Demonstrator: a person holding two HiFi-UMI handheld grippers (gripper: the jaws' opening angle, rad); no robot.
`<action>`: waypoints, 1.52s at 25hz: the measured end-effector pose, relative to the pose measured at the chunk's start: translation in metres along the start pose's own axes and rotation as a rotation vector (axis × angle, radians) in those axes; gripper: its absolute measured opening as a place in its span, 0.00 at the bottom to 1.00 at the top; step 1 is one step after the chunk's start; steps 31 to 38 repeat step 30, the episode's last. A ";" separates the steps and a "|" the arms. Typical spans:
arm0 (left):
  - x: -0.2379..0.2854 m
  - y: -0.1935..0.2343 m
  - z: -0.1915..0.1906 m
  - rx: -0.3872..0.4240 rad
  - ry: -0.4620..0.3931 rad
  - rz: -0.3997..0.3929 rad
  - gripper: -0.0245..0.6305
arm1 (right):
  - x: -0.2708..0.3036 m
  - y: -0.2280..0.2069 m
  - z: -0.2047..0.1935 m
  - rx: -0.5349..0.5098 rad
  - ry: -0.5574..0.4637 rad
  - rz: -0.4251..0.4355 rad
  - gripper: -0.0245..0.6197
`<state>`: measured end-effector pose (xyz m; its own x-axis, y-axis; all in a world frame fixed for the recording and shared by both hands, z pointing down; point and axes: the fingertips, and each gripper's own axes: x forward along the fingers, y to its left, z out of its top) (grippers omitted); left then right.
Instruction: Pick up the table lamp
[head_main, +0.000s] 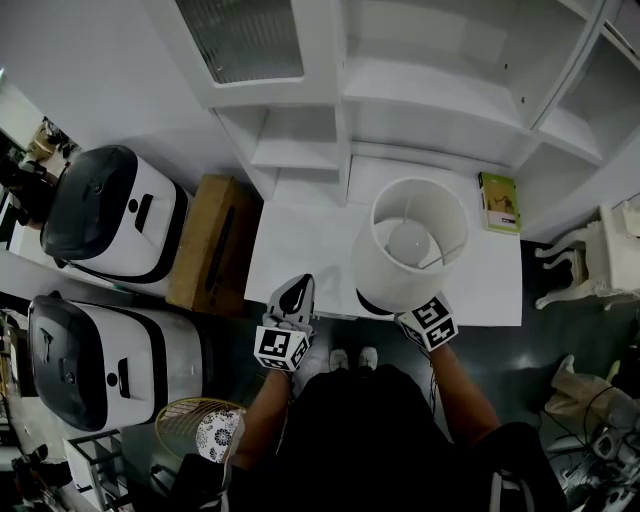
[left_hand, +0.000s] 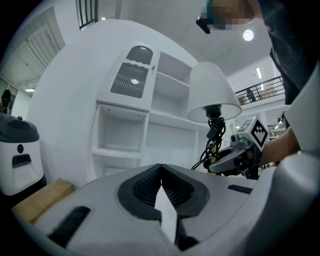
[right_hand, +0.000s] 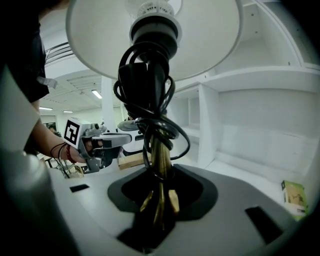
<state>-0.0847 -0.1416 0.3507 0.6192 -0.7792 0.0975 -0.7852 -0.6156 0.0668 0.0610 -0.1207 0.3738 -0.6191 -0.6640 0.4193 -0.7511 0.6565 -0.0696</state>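
The table lamp has a white drum shade (head_main: 410, 245) and a brass stem (right_hand: 161, 150) with its black cord (right_hand: 150, 100) coiled round it. My right gripper (right_hand: 160, 200) is shut on the stem, holding the lamp upright above the white table (head_main: 300, 260). In the head view the shade hides that gripper's jaws, and only its marker cube (head_main: 430, 322) shows. My left gripper (head_main: 295, 295) hovers at the table's front edge, left of the lamp, with its jaws closed together (left_hand: 160, 167) and nothing between them. The left gripper view shows the shade (left_hand: 212, 92) to the right.
White shelving (head_main: 400, 90) rises behind the table. A green book (head_main: 499, 202) lies at the table's back right. A cardboard box (head_main: 215, 245) and two black-and-white appliances (head_main: 110, 215) stand to the left. A white chair (head_main: 590, 260) is at the right, and a wicker basket (head_main: 190, 425) is near my feet.
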 end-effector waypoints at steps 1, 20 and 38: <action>-0.001 -0.001 -0.001 0.000 0.000 -0.001 0.06 | 0.000 0.001 -0.002 0.000 0.002 0.002 0.25; -0.005 0.004 0.008 -0.010 -0.002 -0.013 0.06 | -0.013 0.010 0.020 -0.004 -0.036 0.001 0.25; -0.009 -0.008 0.011 0.021 0.015 -0.049 0.06 | -0.028 0.023 0.028 0.002 -0.054 0.010 0.25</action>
